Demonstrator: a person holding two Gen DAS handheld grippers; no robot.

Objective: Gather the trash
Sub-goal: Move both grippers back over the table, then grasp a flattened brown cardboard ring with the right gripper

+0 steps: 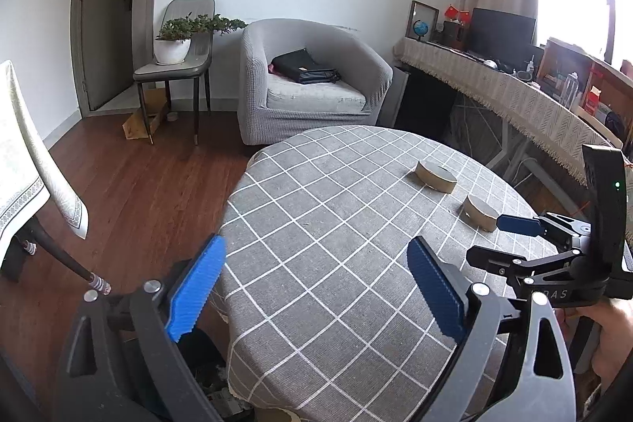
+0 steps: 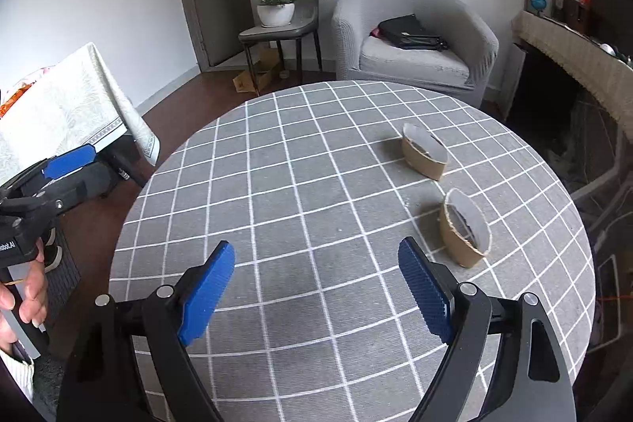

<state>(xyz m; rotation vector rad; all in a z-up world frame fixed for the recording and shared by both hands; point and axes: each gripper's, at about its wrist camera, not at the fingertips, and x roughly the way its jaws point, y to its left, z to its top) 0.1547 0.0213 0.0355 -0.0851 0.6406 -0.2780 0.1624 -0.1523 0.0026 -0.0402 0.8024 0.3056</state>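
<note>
I held my right gripper (image 2: 316, 287) spread wide and empty above the checked table (image 2: 277, 184), since the nearer crushed paper cup (image 2: 465, 230) lay just ahead-right of its fingertips, the farther cup (image 2: 424, 151) beyond, while my left gripper (image 1: 312, 287) waited unclenched.

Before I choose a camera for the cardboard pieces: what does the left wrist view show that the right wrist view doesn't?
Only the left wrist view shows the long draped desk with a monitor and the bin's dark opening below the table edge. Only the right wrist view shows both cardboard rings' hollow insides, nearer ring and farther ring. Both show the checked tablecloth, armchair, potted plant and open grippers.
</note>
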